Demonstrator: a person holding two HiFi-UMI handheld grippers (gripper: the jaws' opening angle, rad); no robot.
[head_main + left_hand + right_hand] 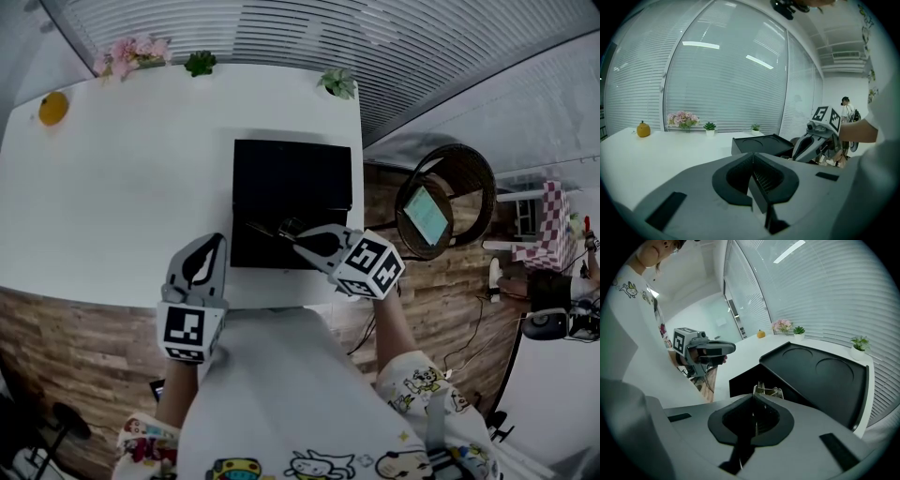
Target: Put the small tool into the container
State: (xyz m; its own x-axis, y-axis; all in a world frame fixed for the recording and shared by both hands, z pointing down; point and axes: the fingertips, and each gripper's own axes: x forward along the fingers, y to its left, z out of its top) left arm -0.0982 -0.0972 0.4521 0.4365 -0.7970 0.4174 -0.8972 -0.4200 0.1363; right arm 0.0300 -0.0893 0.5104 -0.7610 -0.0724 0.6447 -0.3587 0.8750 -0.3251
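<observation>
Small tool (767, 390): metallic, pinched at the tips of the right gripper (302, 241), jaws pressed onto it. Held over the near end of the black container (291, 178), which sits by the right edge of the desk (122, 206). Left gripper (216, 246): jaws pressed together, nothing between them, at the desk's near edge, just left of the container.

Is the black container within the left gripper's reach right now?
Probably yes: the left gripper, shut and empty, sits just beside the container, bare table between. The right gripper with the small tool crowds its near edge.
</observation>
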